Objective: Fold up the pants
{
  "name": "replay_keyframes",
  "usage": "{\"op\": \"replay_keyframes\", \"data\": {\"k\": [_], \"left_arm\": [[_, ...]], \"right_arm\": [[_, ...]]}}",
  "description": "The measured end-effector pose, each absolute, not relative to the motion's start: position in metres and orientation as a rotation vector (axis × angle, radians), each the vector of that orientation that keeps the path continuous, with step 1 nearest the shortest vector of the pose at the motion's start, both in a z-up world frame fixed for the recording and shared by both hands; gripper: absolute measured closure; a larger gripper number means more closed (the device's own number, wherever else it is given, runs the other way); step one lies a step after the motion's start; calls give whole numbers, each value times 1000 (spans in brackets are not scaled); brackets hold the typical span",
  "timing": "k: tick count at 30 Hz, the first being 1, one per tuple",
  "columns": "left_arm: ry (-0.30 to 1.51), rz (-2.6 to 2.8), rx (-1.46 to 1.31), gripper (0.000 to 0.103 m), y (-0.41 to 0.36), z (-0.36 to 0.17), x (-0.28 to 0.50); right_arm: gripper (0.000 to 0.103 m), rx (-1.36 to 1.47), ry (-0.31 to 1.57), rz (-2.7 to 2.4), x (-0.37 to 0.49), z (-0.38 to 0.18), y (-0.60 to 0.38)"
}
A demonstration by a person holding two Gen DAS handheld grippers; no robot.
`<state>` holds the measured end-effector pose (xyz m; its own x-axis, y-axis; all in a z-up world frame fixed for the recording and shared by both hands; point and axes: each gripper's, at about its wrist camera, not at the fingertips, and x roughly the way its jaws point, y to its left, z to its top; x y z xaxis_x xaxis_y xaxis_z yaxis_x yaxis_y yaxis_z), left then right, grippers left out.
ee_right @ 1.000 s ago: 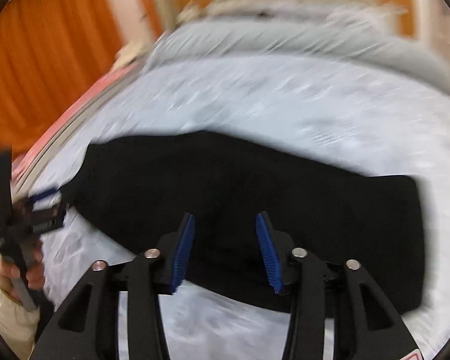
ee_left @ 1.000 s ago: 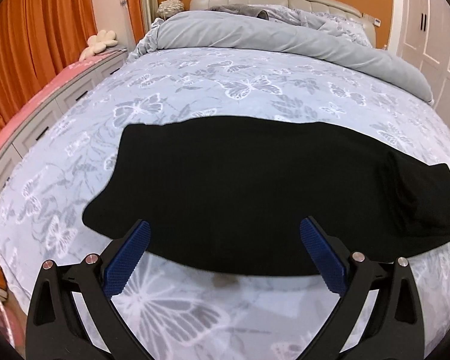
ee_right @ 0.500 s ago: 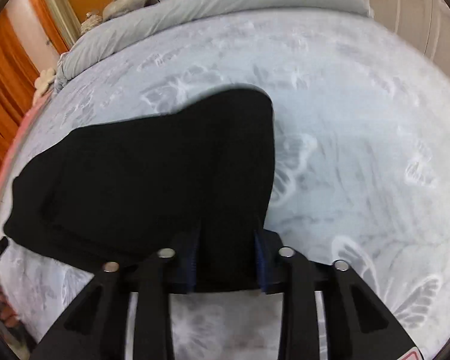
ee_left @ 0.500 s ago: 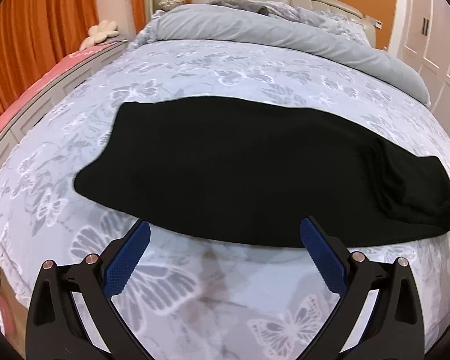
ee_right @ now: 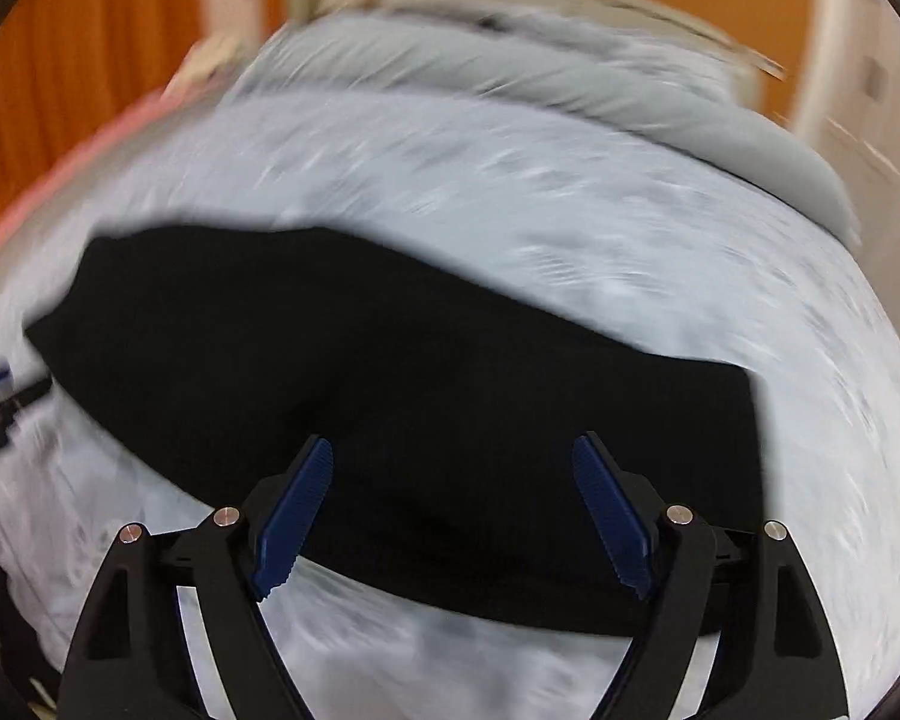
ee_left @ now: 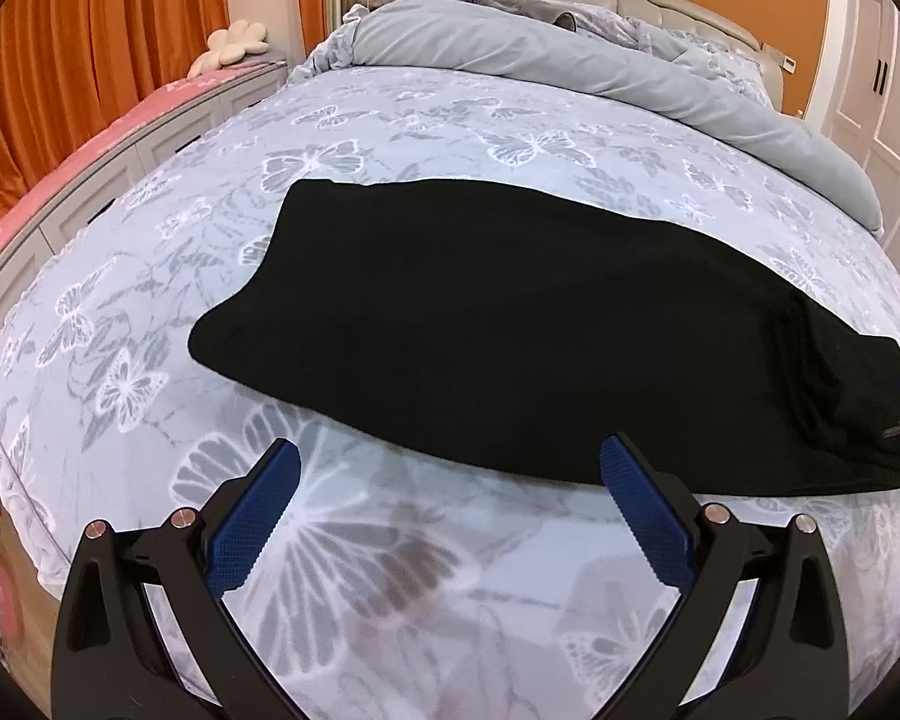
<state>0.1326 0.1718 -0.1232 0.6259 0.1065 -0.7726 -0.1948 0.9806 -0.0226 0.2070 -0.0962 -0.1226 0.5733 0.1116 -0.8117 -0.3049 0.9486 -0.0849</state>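
Pants lie flat on the bed in the left wrist view, a long black band running across the butterfly-print cover, already doubled leg over leg by the look of it. The left tongs hang just short of the near edge, spread wide and holding nothing. I judge the step in hand to be the approach for a crosswise fold; the next move calls for pinching one end through both layers and carrying it over to the other end. At the far right the cloth bunches and runs to the frame edge, where a dark bit of the other tool shows, so that end is hard to read.

From the right wrist view, badly smeared by motion, the right tongs are released too, poised over the near hem with the pants beneath them; whether the pads touch cloth I cannot tell. Seams and waistband are lost in the black.
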Motion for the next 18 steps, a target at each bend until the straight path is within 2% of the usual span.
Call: {"op": "replay_keyframes", "data": {"k": [2,4,5,6,9,11,13,14,16,18], "left_arm": [[876,181,-110,5,179,-122,130],[880,199,-112,5,193,-122,128],[881,217,-117,5,203,-123,126],[882,231,-124,5,211,-124,126],[883,263,-173,5,239,-128,124],[883,272,-217,5,252,-131,125],[890,270,-267,5,263,-135,132],[893,264,-292,5,267,-138,135],[910,241,-385,5,278,-144,144],[937,211,-494,5,291,-153,154]], "right_arm": [[27,-274,952,266,219,-142,-70],[68,-311,975,235,233,-156,-57],[72,-293,971,229,235,-157,-55],[88,-274,969,224,237,-152,-56],[89,-220,929,267,236,-124,-49],[89,-208,956,305,241,-131,-44],[78,-251,1009,292,249,-153,-34],[74,-258,963,286,244,-151,-32],[48,-228,955,289,234,-138,-33],[45,-198,912,279,216,-122,-42]]}}
